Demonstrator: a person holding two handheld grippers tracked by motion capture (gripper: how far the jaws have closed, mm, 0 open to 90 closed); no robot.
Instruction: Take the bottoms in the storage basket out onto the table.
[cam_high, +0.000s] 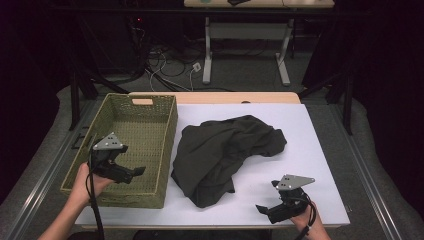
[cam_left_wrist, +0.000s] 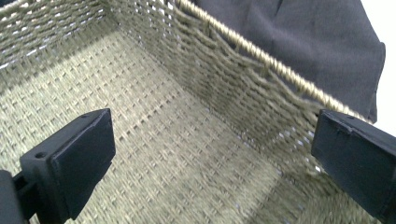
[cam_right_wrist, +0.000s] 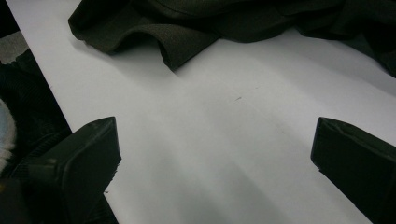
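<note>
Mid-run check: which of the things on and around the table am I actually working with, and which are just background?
In play:
dark garment, crumpled on the table
woven basket, empty
left gripper, open over the basket
right gripper, open near the garment

Background:
far desk
floor cables

Black tongs (cam_high: 141, 171), grey three-cornered plates (cam_high: 108, 142), trailing black cables (cam_high: 95, 210), bare forearms

Basket (cam_high: 150, 131) at table's (cam_high: 310, 165) left, crumpled cloth (cam_high: 220, 150) just right of it, left gripper (cam_high: 131, 173) over basket, right gripper (cam_high: 267, 201) before cloth.
</note>
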